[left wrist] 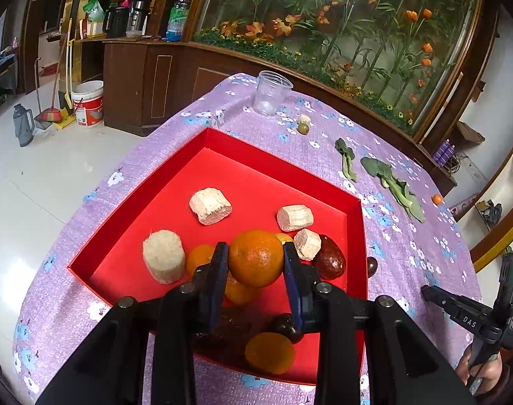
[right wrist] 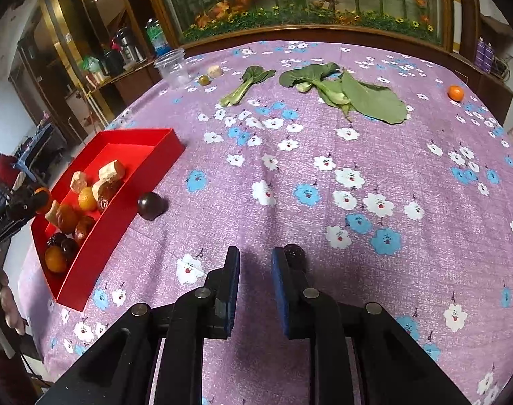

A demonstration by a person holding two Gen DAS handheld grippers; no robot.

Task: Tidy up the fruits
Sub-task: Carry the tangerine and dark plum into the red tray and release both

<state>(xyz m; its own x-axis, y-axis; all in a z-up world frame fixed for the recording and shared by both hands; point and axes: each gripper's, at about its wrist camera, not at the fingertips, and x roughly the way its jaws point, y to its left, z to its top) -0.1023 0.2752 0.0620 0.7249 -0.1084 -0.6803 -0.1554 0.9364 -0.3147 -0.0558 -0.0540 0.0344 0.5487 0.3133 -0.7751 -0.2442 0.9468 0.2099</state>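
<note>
My left gripper (left wrist: 255, 253) is shut on a large orange (left wrist: 255, 258) and holds it above the red tray (left wrist: 276, 155). The tray holds several small oranges, dark plums and pale cut chunks; it also shows in the right wrist view (right wrist: 134, 138). My right gripper (right wrist: 255, 256) is open and empty over the purple cloth. A dark plum (right wrist: 295, 253) lies just outside its right finger. Another dark plum (right wrist: 150, 205) lies on the cloth beside the tray. A small orange (right wrist: 456, 92) lies far right.
A clear plastic cup (right wrist: 174, 66), a green olive-like fruit (right wrist: 204, 80) and a pale chunk (right wrist: 214, 71) sit at the table's far side. Leafy greens (right wrist: 354, 92) lie across the far middle. A wooden cabinet with a plant display stands behind the table.
</note>
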